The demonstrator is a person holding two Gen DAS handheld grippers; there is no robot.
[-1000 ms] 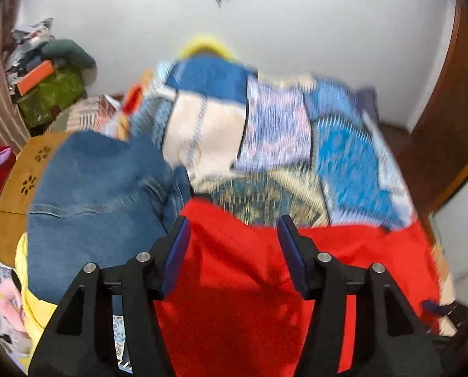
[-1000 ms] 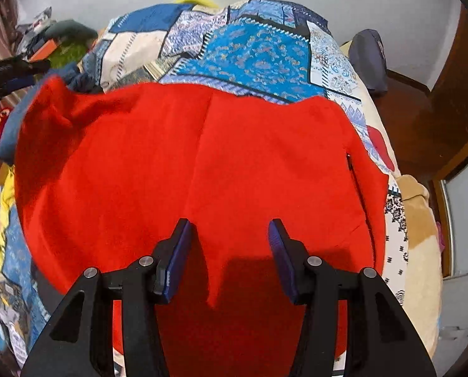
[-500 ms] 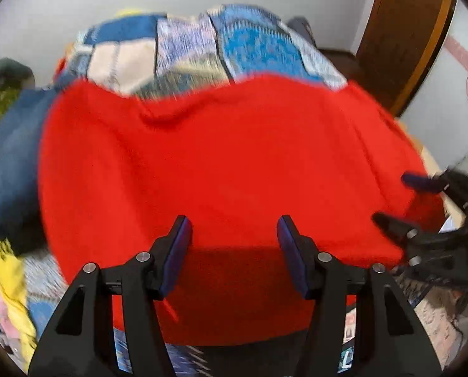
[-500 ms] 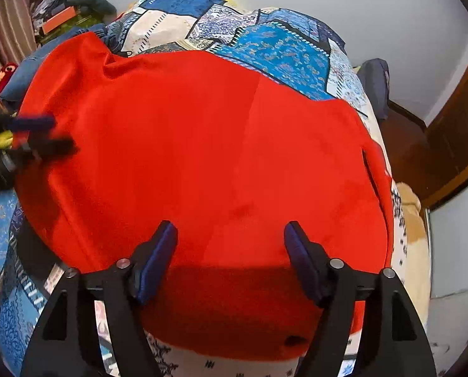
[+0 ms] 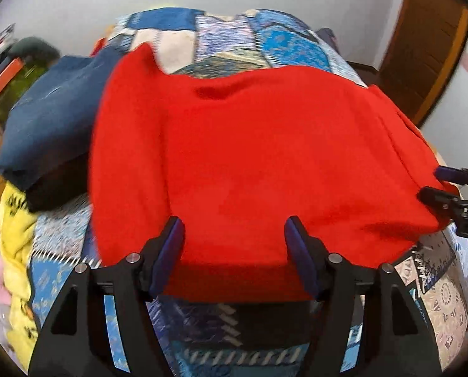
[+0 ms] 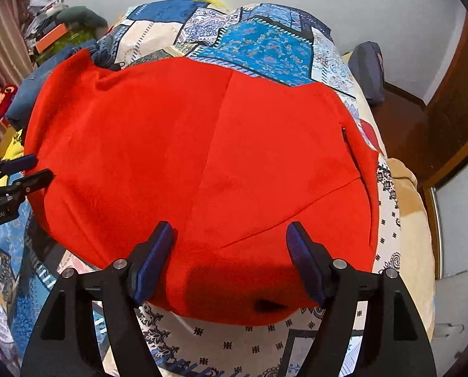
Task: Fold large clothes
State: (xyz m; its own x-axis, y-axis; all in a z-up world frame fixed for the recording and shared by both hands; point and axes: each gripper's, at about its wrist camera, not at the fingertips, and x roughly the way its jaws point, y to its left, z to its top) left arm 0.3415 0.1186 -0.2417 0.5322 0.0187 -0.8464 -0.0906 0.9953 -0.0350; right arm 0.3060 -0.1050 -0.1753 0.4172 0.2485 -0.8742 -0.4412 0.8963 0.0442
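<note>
A large red garment (image 5: 259,157) lies spread flat on the patchwork bedspread (image 5: 265,40), with a seam down its middle (image 6: 215,144). My left gripper (image 5: 232,229) hovers over the garment's near hem. Its jaws are opening, and only flat cloth lies below the blue pads, ungripped. My right gripper (image 6: 229,229) stands open over the near hem on the other side, with nothing pinched. Each gripper shows in the other's view: the right gripper (image 5: 438,185) at the garment's right edge, the left gripper (image 6: 29,169) at its left edge.
Folded blue jeans (image 5: 45,119) lie left of the red garment, above a yellow cloth (image 5: 13,235). Clutter (image 6: 57,28) is piled at the far left by the wall. A grey bag (image 6: 367,72) and a wooden door (image 5: 428,37) are at the right.
The left gripper swung from beside the jeans to over the red garment's near hem, came lower, and its jaws widened. The right gripper's jaws opened wider and it shifted slightly.
</note>
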